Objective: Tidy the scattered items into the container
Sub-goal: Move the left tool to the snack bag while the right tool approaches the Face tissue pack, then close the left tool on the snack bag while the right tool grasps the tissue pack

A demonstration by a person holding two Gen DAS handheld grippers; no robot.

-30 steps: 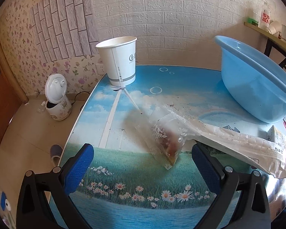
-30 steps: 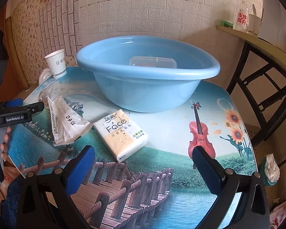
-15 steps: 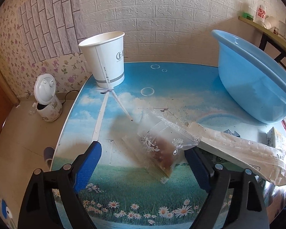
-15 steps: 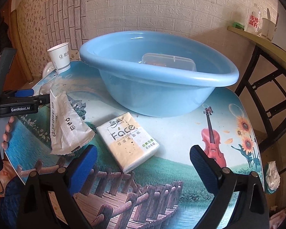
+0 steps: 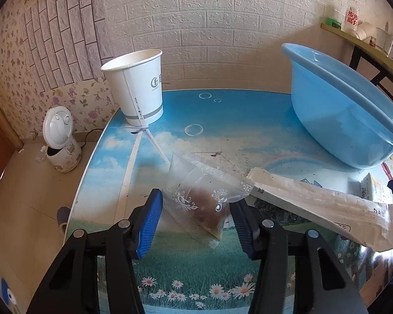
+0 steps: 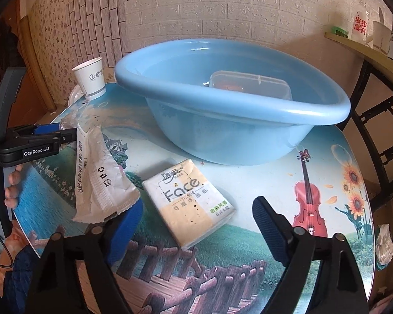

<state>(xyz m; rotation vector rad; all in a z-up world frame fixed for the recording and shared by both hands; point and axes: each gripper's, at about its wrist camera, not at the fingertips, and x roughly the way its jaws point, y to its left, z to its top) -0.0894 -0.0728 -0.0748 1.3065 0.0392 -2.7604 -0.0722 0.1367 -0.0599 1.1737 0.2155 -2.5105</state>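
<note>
Surveying the table: we recorded two tongs over a printed tabletop (image 6: 249, 188) strewn with packets.
Left tongs (image 5: 194, 219): we saw its jaws, which had just been closing, standing either side of a clear snack bag (image 5: 199, 196); the blue pads lay just beside the bag, and we could not tell whether they pressed it.
Clear snack bag: it lay flat on the tabletop with a brown lump inside and white scrollwork printed on the film.
Long white wrapper (image 5: 322, 209): we saw it lying beside the bag, one end touching the bag's edge.
Right tongs (image 6: 196, 225): its jaws, which had just been closing, stood wide with a tissue pack (image 6: 188, 201) between them, neither pad touching it; the wrapper's end (image 6: 102, 183) overlapped the left pad.
Blue basin (image 6: 249, 130): we noted it on the far side of the table, well apart from the bag, with a clear lidded box (image 6: 251, 86) inside.
Paper cup (image 5: 135, 89): upright at the table's far edge, left of the basin.
</note>
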